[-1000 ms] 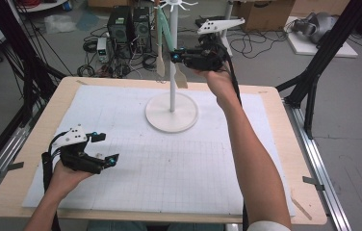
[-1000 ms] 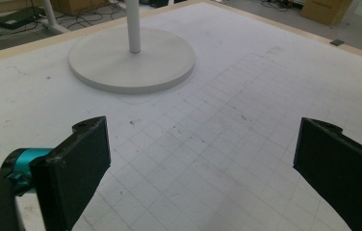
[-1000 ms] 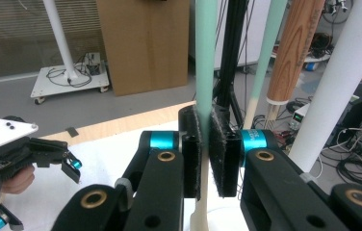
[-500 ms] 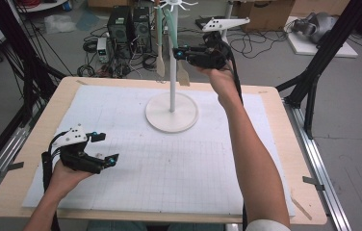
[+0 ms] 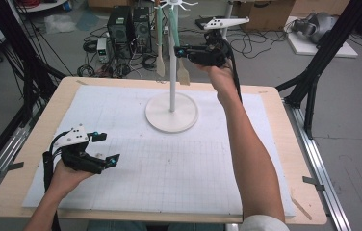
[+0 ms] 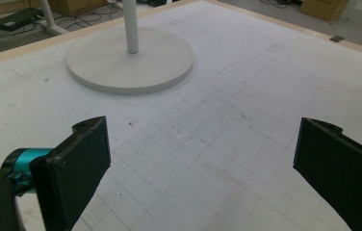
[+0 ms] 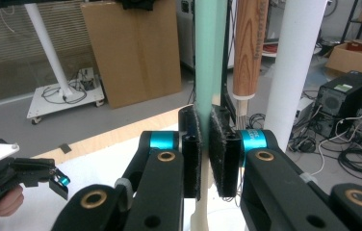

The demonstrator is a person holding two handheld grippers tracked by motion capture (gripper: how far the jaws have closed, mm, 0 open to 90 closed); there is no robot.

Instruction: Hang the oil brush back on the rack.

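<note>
Stand [image 5: 172, 111] hung with spatulas, right hand-held gripper [image 7: 204, 144] clamping green-handled spatula [image 7: 207, 53]

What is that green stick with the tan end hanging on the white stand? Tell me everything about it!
It is a spatula with a long mint-green handle and a flat, pale wooden-looking blade at the bottom. It hangs straight down from the top of the white stand, close beside its pole, above the table. The right tongs are shut on its handle.
</note>
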